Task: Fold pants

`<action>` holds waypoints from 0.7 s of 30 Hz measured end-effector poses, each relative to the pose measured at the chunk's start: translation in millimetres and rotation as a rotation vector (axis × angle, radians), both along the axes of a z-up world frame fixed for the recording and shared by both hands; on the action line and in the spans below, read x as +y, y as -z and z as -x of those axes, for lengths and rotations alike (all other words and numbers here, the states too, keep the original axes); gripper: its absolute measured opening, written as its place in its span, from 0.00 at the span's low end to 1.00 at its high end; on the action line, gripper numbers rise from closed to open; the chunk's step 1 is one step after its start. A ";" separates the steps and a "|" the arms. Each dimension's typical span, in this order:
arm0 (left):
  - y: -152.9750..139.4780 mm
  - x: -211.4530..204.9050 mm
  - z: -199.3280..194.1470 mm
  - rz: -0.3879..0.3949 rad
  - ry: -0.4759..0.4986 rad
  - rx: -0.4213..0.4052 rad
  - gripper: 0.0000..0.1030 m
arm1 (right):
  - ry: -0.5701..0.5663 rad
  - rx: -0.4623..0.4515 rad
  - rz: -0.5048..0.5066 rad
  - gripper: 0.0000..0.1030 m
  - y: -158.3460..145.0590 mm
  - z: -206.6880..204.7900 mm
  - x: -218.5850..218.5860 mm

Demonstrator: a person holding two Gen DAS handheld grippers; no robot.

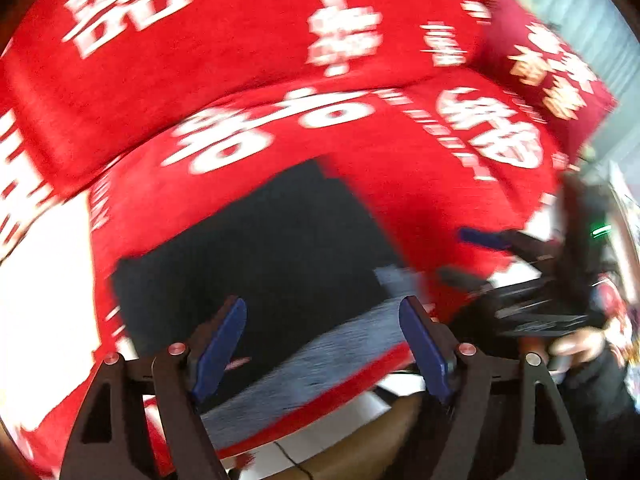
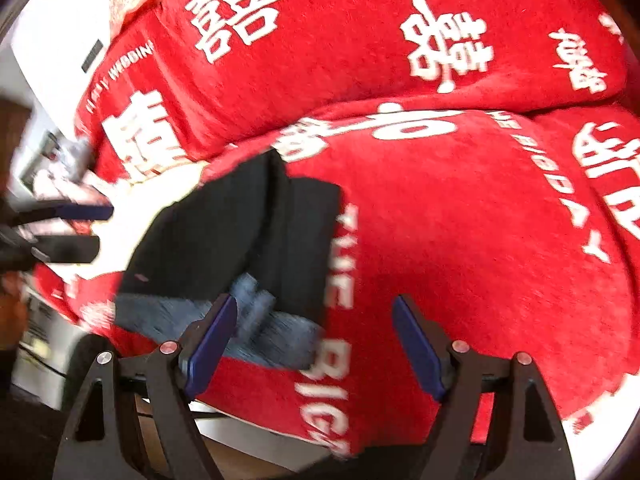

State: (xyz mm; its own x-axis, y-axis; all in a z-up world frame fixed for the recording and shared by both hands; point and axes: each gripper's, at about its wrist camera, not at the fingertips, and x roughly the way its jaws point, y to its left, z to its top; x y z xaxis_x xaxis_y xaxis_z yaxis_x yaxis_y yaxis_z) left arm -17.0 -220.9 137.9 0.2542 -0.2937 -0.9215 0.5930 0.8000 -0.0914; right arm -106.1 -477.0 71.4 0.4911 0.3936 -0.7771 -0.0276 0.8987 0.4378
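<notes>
Both sets of my fingers stand spread wide with nothing between them: the left gripper point(image 1: 322, 346) hangs over the near edge of the pants point(image 1: 256, 256), the right gripper point(image 2: 314, 344) just off their near right corner. I judge they are held open and clear because the pants already lie as a compact dark rectangle, so the fold looks close to done and nothing needs pinching now. The pants rest on the red cushion point(image 2: 460, 220) printed with white characters, near its front edge, with a bluish-grey band point(image 1: 320, 356) of cloth along their near side.

From the left wrist the pants read as one flat dark block, blurred. From the right wrist I can see layers stepping over one another and the grey cloth bunched, which the left view hides. Each view catches the other gripper at its margin, fingers apart.
</notes>
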 end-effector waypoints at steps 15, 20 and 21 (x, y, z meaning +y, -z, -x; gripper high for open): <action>84.9 145.5 -42.4 0.087 -0.424 0.150 0.78 | -0.274 0.028 0.159 0.69 24.8 -90.1 101.8; 91.4 144.2 -46.0 0.093 -0.423 0.159 0.78 | -0.236 0.065 0.086 0.25 30.3 -93.5 90.4; 92.2 141.9 -46.9 0.088 -0.415 0.155 0.78 | -0.225 0.061 0.067 0.16 26.7 -93.4 88.1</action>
State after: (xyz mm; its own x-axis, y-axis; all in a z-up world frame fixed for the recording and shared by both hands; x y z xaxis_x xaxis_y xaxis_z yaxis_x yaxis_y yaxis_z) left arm 29.9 -79.0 45.8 0.2280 -0.2748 -0.9341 0.1972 0.9525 -0.2321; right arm -12.7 -388.8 44.7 0.3487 0.4339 -0.8307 -0.2055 0.9002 0.3840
